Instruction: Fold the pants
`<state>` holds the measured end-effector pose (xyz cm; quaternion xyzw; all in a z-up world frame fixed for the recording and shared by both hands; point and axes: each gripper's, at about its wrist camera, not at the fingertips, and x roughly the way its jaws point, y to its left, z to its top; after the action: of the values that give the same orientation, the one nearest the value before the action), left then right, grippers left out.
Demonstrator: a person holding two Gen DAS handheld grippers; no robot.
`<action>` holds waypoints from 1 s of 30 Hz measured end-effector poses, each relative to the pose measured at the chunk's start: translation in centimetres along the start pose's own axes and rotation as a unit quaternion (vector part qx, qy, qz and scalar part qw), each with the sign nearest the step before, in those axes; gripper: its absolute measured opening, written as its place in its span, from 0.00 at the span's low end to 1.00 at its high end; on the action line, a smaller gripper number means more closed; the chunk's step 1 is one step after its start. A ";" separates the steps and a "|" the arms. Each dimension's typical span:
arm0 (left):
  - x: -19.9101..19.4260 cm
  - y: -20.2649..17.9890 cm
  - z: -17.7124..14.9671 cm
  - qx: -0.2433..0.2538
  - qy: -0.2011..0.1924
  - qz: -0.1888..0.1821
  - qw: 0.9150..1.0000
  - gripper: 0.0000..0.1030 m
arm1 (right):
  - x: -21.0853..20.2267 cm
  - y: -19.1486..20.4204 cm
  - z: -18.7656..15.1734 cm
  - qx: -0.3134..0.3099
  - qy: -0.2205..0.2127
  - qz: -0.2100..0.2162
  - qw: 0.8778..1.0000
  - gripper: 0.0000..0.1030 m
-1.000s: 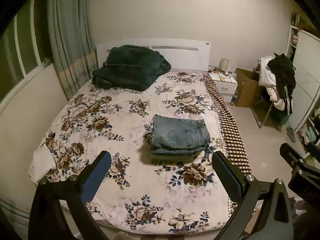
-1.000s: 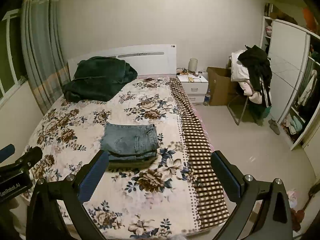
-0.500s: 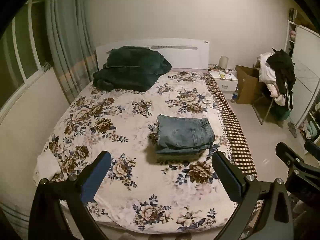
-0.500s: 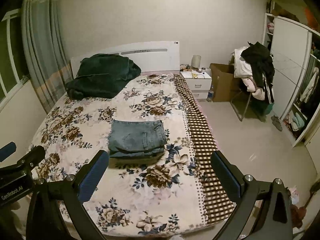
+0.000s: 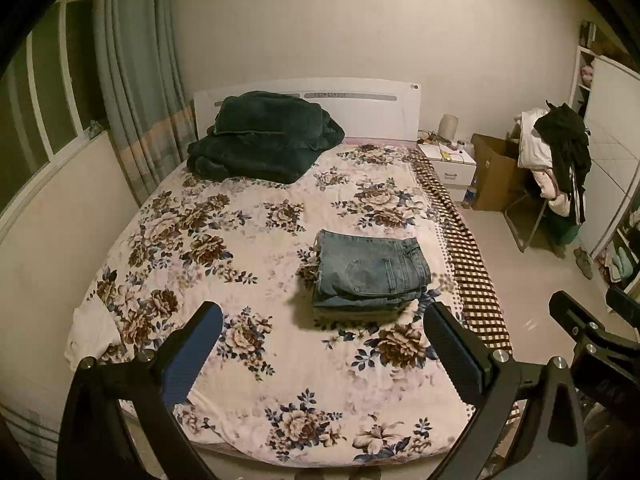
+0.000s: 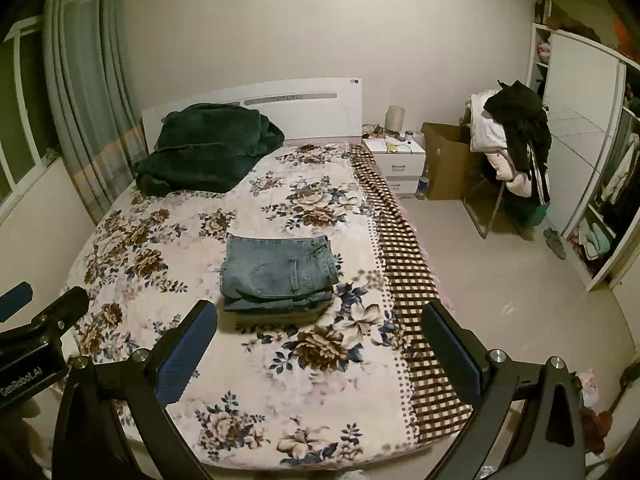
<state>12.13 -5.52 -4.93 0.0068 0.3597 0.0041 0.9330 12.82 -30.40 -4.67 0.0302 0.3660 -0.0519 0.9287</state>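
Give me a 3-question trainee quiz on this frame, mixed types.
1. True or false: the jeans lie folded on the bed.
2. What sits nearest the headboard? A) green blanket B) jeans C) cardboard box
3. Fill in: the left gripper and right gripper are both ____, holding nothing.

Key: 1 true; 2 A; 3 open.
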 end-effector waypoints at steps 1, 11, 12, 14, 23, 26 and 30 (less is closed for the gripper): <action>0.0 0.0 0.0 -0.001 -0.001 0.000 1.000 1.00 | -0.1 0.0 -0.1 0.000 -0.001 -0.001 1.000 1.00; -0.1 0.1 0.1 -0.001 -0.002 0.001 1.000 1.00 | -0.1 0.0 -0.1 -0.005 -0.002 -0.005 1.000 1.00; -0.1 0.2 0.1 -0.002 -0.002 0.002 1.000 1.00 | -0.2 -0.1 -0.1 -0.004 -0.003 -0.005 1.000 1.00; -0.2 0.0 0.2 -0.003 -0.002 0.002 1.000 1.00 | -0.1 0.0 -0.1 -0.006 -0.003 -0.005 1.000 1.00; -0.4 -0.1 0.1 -0.006 -0.002 0.003 1.000 1.00 | -0.3 -0.6 -0.2 -0.006 0.000 -0.006 1.000 1.00; -0.6 -0.3 -0.1 -0.007 -0.003 0.004 1.000 1.00 | -0.5 -0.8 -0.3 -0.004 -0.002 -0.005 1.000 1.00; -0.8 -0.6 -0.2 -0.007 -0.002 0.003 1.000 1.00 | -0.5 -0.7 -0.3 -0.006 -0.002 -0.006 1.000 1.00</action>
<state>11.37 -6.13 -4.58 0.0011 0.3579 0.0090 0.9337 12.12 -31.07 -4.56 0.0222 0.3645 -0.0556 0.9293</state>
